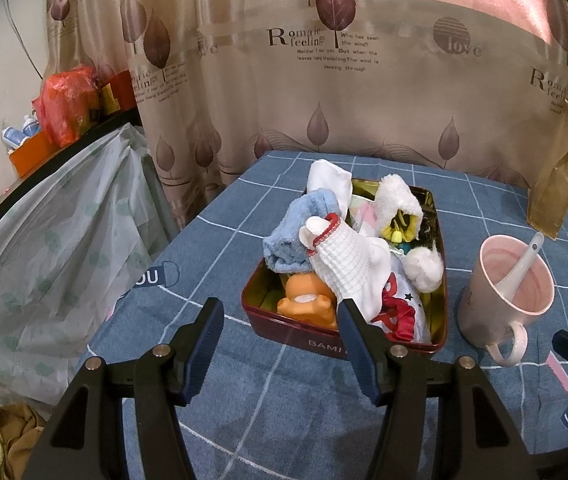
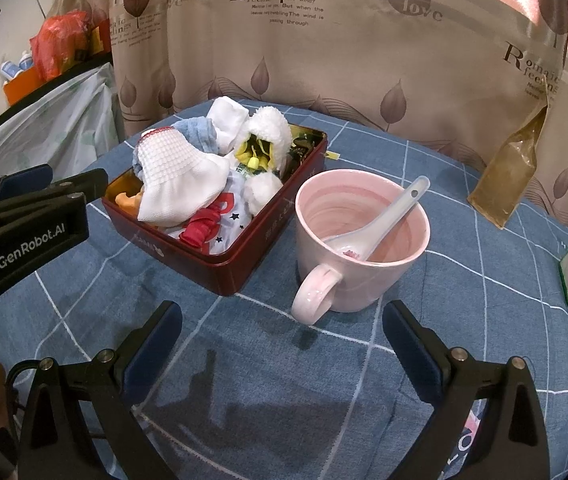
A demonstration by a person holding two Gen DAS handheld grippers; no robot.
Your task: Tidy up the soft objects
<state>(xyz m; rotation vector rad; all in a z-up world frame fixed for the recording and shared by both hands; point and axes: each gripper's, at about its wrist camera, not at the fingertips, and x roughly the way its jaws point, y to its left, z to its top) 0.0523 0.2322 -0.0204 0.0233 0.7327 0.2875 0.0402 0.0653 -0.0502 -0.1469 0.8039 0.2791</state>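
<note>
Maroon tin [image 1: 348,340] sits just ahead of the left gripper [image 1: 280,316], heaped well above its rim with soft things: a blue towel [image 1: 296,236], a white ribbed sock [image 1: 344,264], a fluffy white piece [image 1: 398,204] and an orange plush toy [image 1: 308,300] low in the near corner. That gripper hangs wide open with nothing in it, its right finger crossing the tin's near wall. From here I judge the pile to be the risk: a pull on the sock, which lies draped over the rest, could drag its neighbours over the rim and onto the blue checked cloth [image 1: 204,264]. A finger could also catch the tin's wall and shove the whole box.

From the right wrist, the right gripper [image 2: 280,344] is likewise spread wide and empty, above the cloth. A pink mug [image 2: 360,240] with a spoon [image 2: 380,220] leaning inside stands straight ahead of it, handle towards the fingers and just beside the tin, which lies ahead and to the left. Any reach across for the soft heap could clip the mug or flick the spoon out.
</note>
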